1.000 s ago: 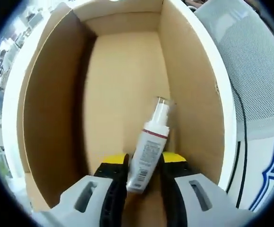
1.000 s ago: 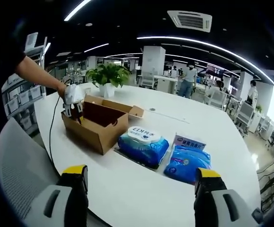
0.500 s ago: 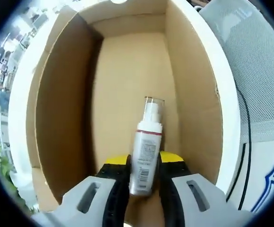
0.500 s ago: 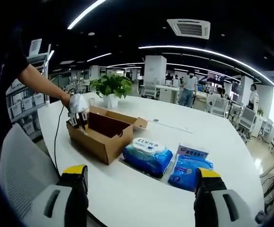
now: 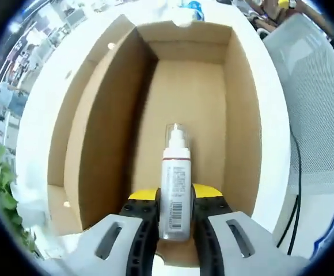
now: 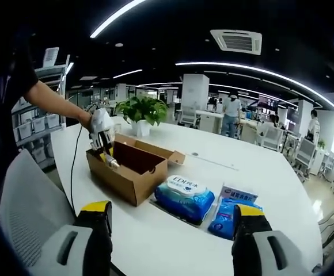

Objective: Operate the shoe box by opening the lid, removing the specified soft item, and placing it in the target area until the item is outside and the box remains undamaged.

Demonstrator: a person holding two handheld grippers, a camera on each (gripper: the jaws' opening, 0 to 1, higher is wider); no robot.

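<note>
1. Holding item: the left hand-held gripper (image 5: 174, 214) is closed on the lower body of a spray bottle (image 5: 175, 184), one yellow-tipped jaw pressed against each side.
2. Item position: the bottle sits within the open shoe box (image 5: 239, 115); in the right gripper view the same hand-held gripper (image 6: 105, 150) hangs at the box's near end, apparently just over the rim, so the bottle looks lifted off the floor, though contact cannot be confirmed.
3. Long axis: the bottle runs straight ahead along the jaws, clear cap farthest from the hand, label and barcode facing the camera, and roughly parallel to the box's long walls.
4. Clearance: both side walls stand apart from the bottle; the cap points toward the far end wall, well short of it.
5. Right hand-held gripper (image 6: 171, 230): jaws spread wide, holding nothing, hovering over the white worktop (image 6: 173, 241) well apart from the shoe box (image 6: 129, 172).
6. Nearby goods: two blue wipe packs (image 6: 184, 198) lie on the worktop just beside the box.
7. Judgement: the left hand is the one engaged; withdrawal calls for drawing back along the bottle's axis, away from the walls, to spare the cardboard.
</note>
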